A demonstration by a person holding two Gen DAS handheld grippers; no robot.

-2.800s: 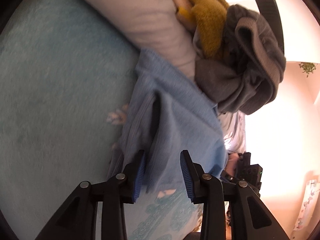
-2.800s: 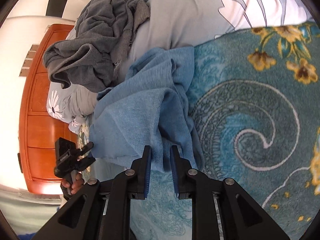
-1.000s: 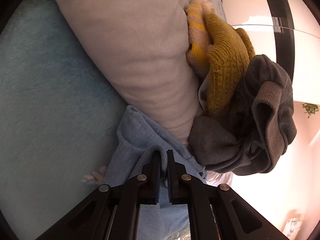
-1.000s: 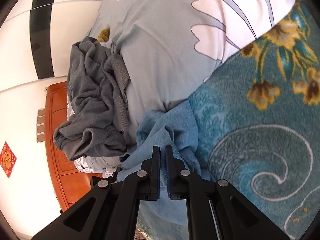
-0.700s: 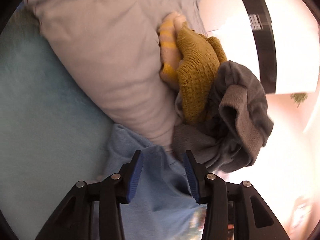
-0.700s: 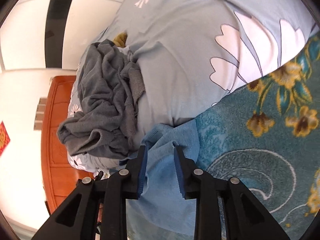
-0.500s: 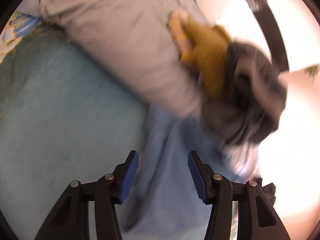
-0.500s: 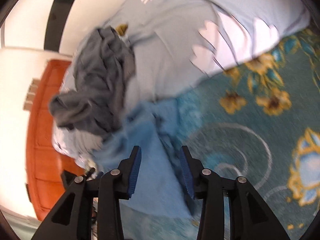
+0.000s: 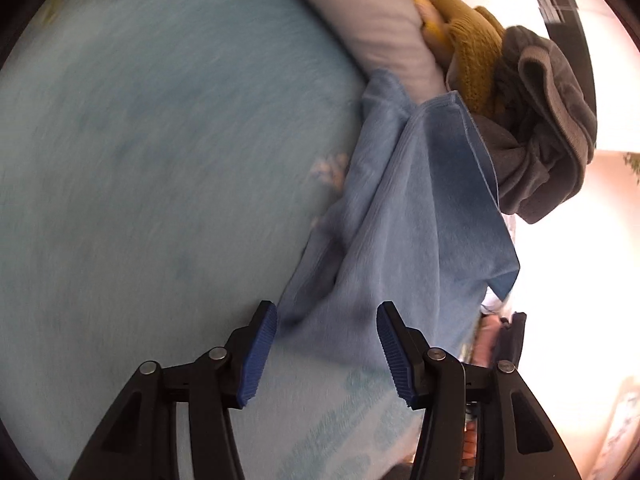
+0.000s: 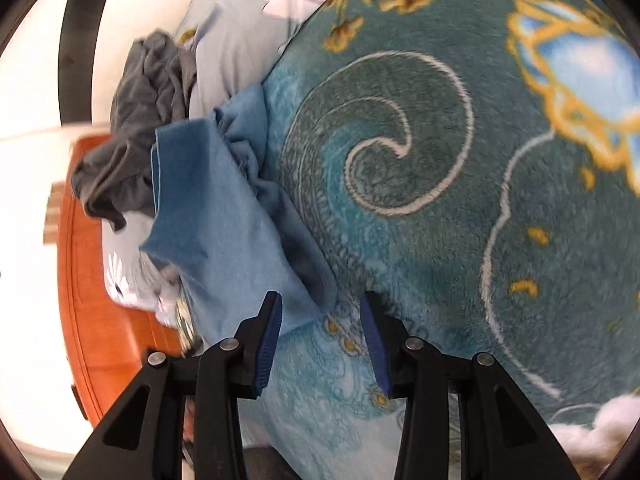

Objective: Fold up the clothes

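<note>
A light blue garment lies folded over on the teal blanket, its far end resting against a grey pillow. My left gripper is open above the garment's near edge, and nothing is pinched between its blue pads. In the right wrist view the same blue garment stretches from the pillow toward me. My right gripper is open just past the garment's near corner, over the patterned blanket, holding nothing.
A heap of dark grey clothes and a mustard knit sits on the pillow behind the blue garment. The grey heap also shows in the right view, with an orange wooden cabinet beyond the bed's edge.
Both grippers were shut on the blue garment's far end by the pillow. They let go, opened, and drew back toward the garment's near edge.
</note>
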